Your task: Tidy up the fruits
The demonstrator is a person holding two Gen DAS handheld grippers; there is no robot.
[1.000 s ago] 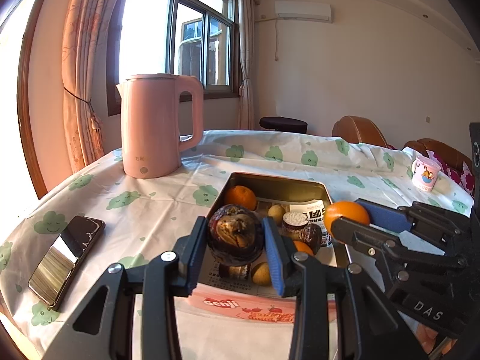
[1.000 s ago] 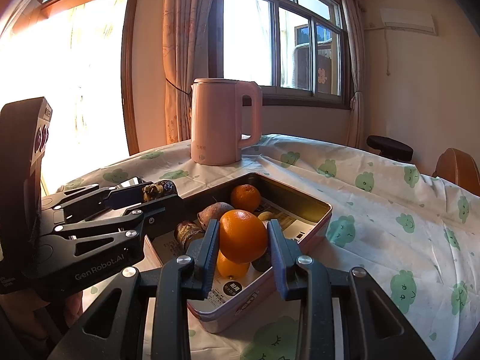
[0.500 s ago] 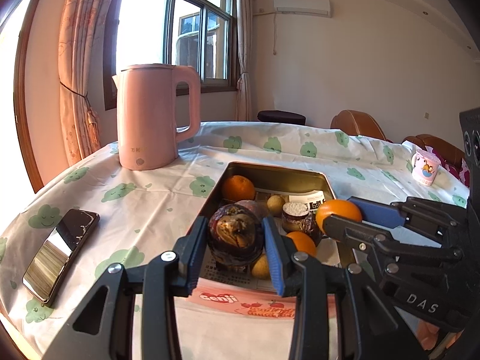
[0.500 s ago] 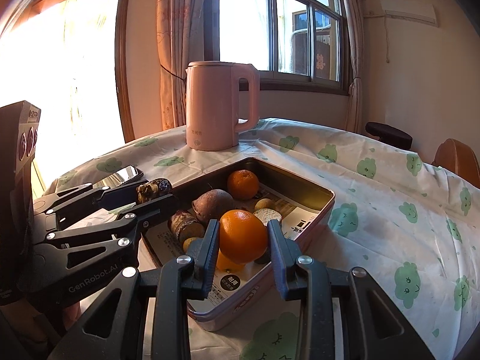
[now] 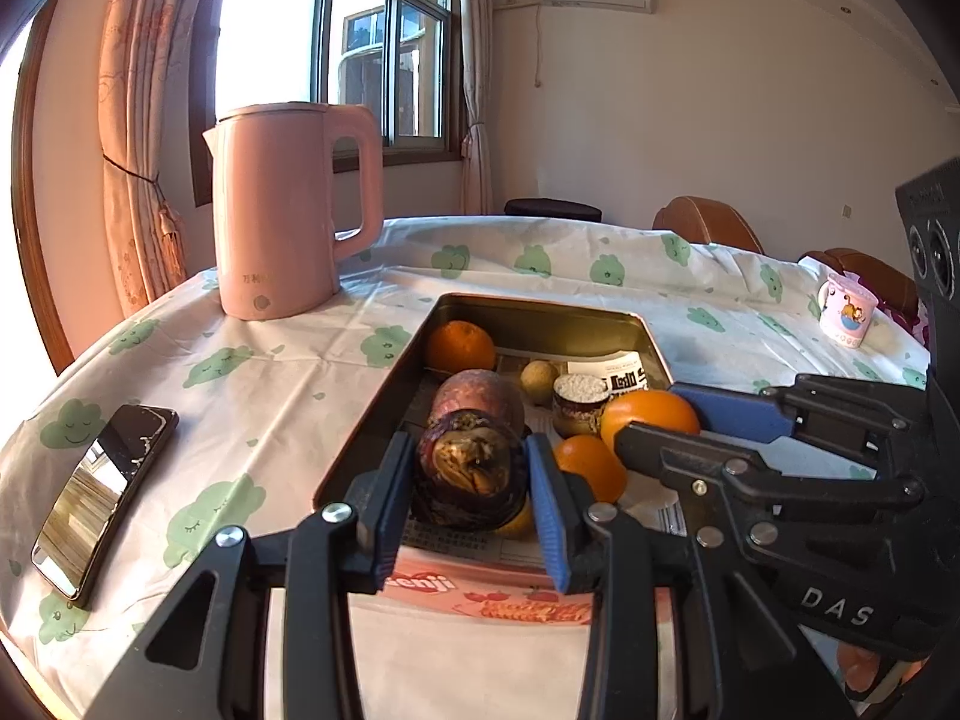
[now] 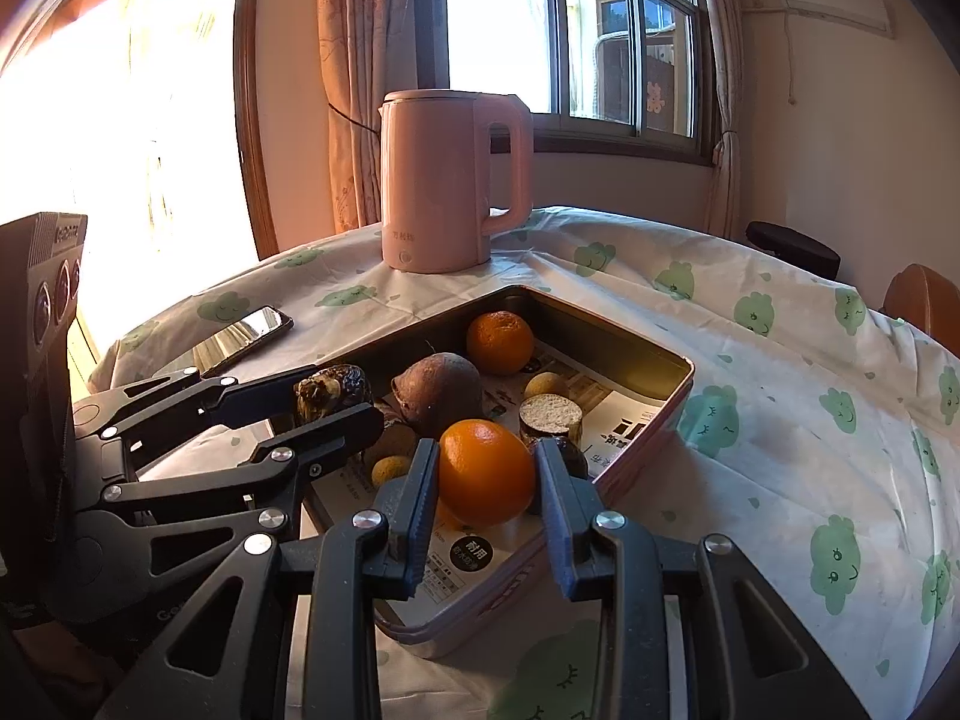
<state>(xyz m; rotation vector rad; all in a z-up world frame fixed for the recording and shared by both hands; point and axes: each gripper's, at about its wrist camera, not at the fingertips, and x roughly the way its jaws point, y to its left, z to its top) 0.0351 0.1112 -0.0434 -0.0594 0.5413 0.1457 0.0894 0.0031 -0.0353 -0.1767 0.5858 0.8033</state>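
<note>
My left claw point(image 5: 470, 474) clamps the mangosteen point(image 5: 471, 471), my right claw point(image 6: 486, 477) the orange point(image 6: 487, 471); round fruit may slip into the tin point(image 6: 636, 354).

We look from two cameras, each mounted behind a gripper and facing forward and downward along its fingers. Our left view sits close over the near end of the tin point(image 5: 543, 309), looking along its length toward the kettle point(image 5: 282, 210), the window and the far wall; the right gripper point(image 5: 651, 420) enters from its right edge. Our right view sits near the tin's point(image 6: 630, 336) corner, angled across it toward the kettle point(image 6: 447, 180) and window, with the left gripper point(image 6: 336, 393) entering from its left. Both share the tin, kettle, phone point(image 5: 102, 495) and tablecloth point(image 5: 270, 396).
</note>
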